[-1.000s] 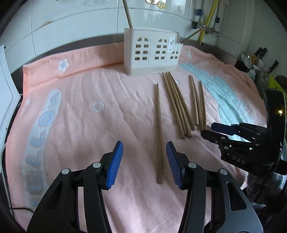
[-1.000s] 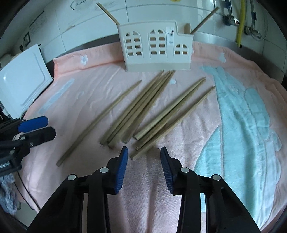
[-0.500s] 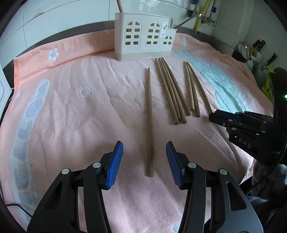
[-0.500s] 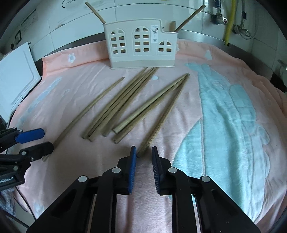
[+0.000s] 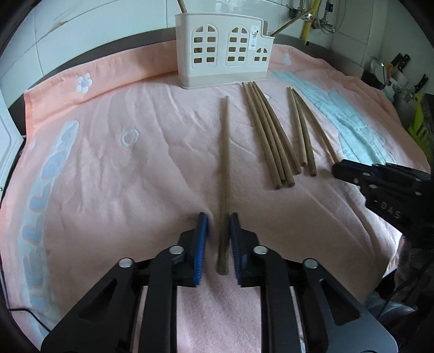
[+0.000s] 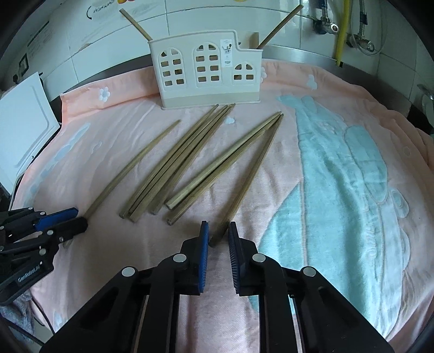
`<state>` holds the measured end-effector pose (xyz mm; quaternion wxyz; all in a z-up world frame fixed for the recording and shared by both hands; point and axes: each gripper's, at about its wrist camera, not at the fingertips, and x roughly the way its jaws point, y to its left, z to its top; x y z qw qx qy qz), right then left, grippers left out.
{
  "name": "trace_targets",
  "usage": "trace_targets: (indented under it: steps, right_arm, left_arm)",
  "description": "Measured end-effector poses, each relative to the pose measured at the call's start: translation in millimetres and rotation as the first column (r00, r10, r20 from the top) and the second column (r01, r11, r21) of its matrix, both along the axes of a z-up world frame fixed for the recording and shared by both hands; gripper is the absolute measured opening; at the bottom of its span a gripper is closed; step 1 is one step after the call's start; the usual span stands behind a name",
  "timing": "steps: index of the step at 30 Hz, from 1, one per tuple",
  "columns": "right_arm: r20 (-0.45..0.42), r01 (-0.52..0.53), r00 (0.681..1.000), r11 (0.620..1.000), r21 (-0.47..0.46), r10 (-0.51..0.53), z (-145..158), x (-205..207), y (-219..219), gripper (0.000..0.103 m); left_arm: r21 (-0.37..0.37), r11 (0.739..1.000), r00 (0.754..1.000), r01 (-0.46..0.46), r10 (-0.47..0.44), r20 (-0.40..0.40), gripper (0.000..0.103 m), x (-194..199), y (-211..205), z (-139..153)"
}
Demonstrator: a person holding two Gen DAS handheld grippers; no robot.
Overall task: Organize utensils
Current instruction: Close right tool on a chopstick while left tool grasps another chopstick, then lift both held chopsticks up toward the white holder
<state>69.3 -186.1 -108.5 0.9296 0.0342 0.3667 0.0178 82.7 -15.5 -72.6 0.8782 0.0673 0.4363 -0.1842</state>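
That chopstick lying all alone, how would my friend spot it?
Find the cream holder with little windows at the back of the pink towel. In front of it lie wooden chopsticks in bunches. The lone chopstick is left of them, touching none, its near end between the closing jaws of the left gripper.

This is a home kitchen. A counter [image 6: 298, 54] with a steel edge runs along a wall of glossy white tiles [image 6: 190, 13]. At the far right, a yellow pipe [image 6: 340, 30] and metal valves [image 6: 325, 25] are fixed to the wall. Further right stand knives [image 5: 401, 61] with black handles and other cookware. A pink towel [image 5: 135, 176] covers the counter; on it lie wooden chopsticks [image 6: 195, 160], and at its far edge stands a cream utensil holder [image 6: 206, 70] with arched window cutouts, 2 chopsticks leaning out of it. At the left lies a white board [image 6: 24, 130].
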Motion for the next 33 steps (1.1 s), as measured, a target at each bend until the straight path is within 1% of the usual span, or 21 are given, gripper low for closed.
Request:
trace_targets:
  steps: [2,4,5,8,12,14,16,18,20,21,23,24,25,26,27,33]
  right_arm:
    - [0.02,0.006,1.0,1.0,-0.016,-0.006,5.8,-6.1,-3.9,0.013]
    - [0.048,0.013,0.999,1.0,-0.027,-0.012,13.4,-13.2,-7.7,0.012]
    - [0.07,0.019,0.997,0.999,-0.037,-0.016,19.9,-17.6,-10.2,0.012]
    - [0.136,0.028,0.991,0.998,-0.059,-0.02,39.5,-27.8,-15.1,0.011]
    - [0.231,0.036,0.973,0.996,-0.088,-0.015,70.5,-39.8,-19.6,0.01]
    - [0.262,0.036,0.965,0.996,-0.087,-0.012,82.6,-42.7,-21.7,0.009]
    - [0.283,0.037,0.959,0.995,-0.091,-0.01,91.4,-43.8,-24.3,0.009]
    - [0.299,0.038,0.954,0.995,-0.093,-0.009,98.7,-45.2,-25.9,0.009]
    - [0.308,0.04,0.951,0.995,-0.093,-0.009,102.9,-45.6,-27.6,0.009]
    - [0.312,0.04,0.95,0.995,-0.093,-0.009,105.2,-45.5,-28.1,0.009]
    - [0.318,0.038,0.948,0.995,-0.096,-0.006,109.0,-45.7,-28.9,0.009]
    - [0.323,0.037,0.946,0.994,-0.101,-0.003,109.7,-45.1,-29.4,0.008]
    - [0.327,0.036,0.945,0.994,-0.105,0.001,111.8,-44.7,-29.3,0.008]
    - [0.331,0.033,0.944,0.993,-0.111,0.006,114.1,-44.5,-28.9,0.008]
    - [0.334,0.031,0.943,0.993,-0.116,0.009,115.8,-44.1,-28.5,0.008]
    - [0.353,0.01,0.935,0.99,-0.141,0.04,130.9,-41.4,-26.3,0.008]
  left_arm:
    - [-0.02,1.0,1.0,-0.002,0.002,0.002,0.008,-0.5,3.2,3.2]
    - [-0.04,0.999,1.0,0.0,0.001,0.008,0.007,-0.5,7.2,8.9]
    - [-0.045,0.999,1.0,0.001,0.0,0.012,0.0,-0.5,8.1,10.8]
    - [-0.067,0.998,0.999,0.006,-0.004,0.031,0.0,-1.8,10.5,20.4]
    - [-0.083,0.996,0.998,0.019,-0.014,0.062,0.0,-3.0,11.0,33.7]
    - [-0.085,0.996,0.998,0.022,-0.017,0.054,0.0,-1.6,10.5,34.4]
    - [-0.087,0.996,0.999,0.028,-0.026,0.03,0.001,-0.7,8.9,30.7]
    - [-0.085,0.996,0.999,0.034,-0.034,0.004,0.008,-0.9,7.1,25.1]
    - [-0.087,0.996,1.0,0.029,-0.03,-0.007,0.047,-2.1,6.4,19.7]
    - [-0.084,0.996,1.0,0.029,-0.03,-0.008,0.05,-2.6,5.2,17.4]
    - [-0.083,0.996,0.999,0.037,-0.038,-0.014,0.047,-3.5,2.9,13.0]
    - [-0.083,0.996,0.999,0.038,-0.039,-0.017,0.042,-3.1,1.9,10.7]
    - [-0.086,0.996,0.999,0.038,-0.04,-0.028,0.026,-1.5,1.3,7.4]
    - [-0.094,0.995,0.998,0.036,-0.04,-0.041,0.014,0.1,1.5,5.1]
    - [-0.105,0.994,0.998,0.029,-0.035,-0.057,0.012,2.5,2.2,1.4]
    - [-0.09,0.996,0.997,0.03,-0.036,-0.061,0.011,4.1,-1.3,-5.5]
